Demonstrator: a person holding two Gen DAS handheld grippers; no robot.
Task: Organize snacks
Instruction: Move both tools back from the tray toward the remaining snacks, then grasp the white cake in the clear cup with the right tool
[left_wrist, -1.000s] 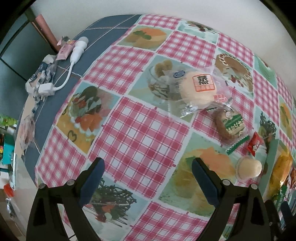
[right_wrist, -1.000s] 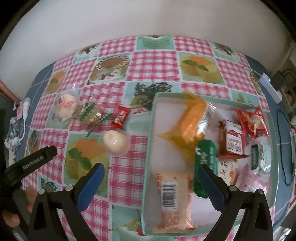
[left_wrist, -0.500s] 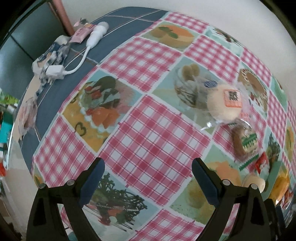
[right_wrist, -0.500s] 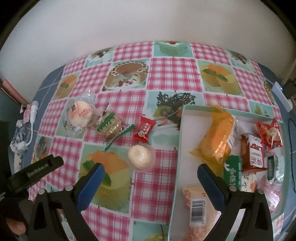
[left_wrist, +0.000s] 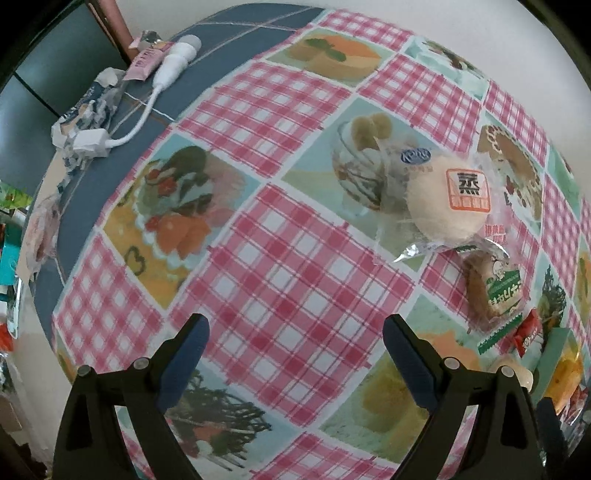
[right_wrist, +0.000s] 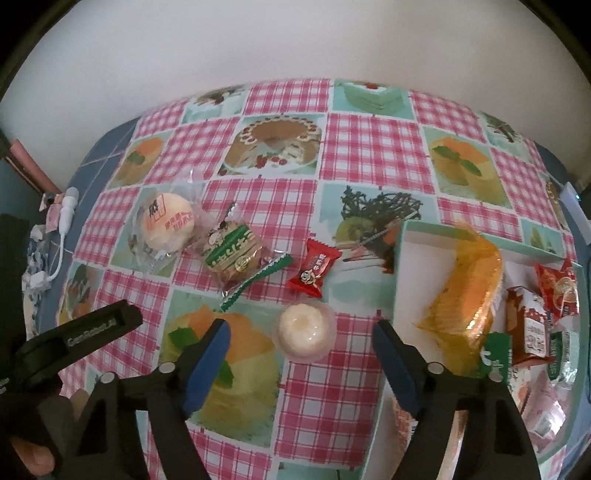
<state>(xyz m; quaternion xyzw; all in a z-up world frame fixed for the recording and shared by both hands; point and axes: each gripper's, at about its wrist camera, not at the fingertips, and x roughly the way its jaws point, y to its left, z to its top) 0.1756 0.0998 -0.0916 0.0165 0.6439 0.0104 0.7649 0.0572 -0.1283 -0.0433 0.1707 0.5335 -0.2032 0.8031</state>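
On the pink-checked tablecloth lie a round pale cake in clear wrap (right_wrist: 168, 219) (left_wrist: 448, 201), a cookie in a green-printed wrapper (right_wrist: 234, 254) (left_wrist: 495, 291), a red candy (right_wrist: 314, 273) and a small clear cup of white jelly (right_wrist: 304, 334). My right gripper (right_wrist: 301, 326) hovers over that cup. Its jaws are closing, the cup lies between them, and the pads stand clear of it. My left gripper (left_wrist: 295, 325) is open over bare checked cloth, left of the cake, with nothing between its fingers.
A teal box (right_wrist: 400, 258) on the right holds an orange-wrapped bread (right_wrist: 469, 302) and several small packets. A white charger and cable (left_wrist: 159, 81) lie on the blue cloth border near the table's left edge. The left tool's black body (right_wrist: 74, 332) sits at the lower left.
My right gripper has moved left, from over the box to over the jelly cup, and its jaws have narrowed. My left gripper has shifted and sunk; the cake looks nearer.
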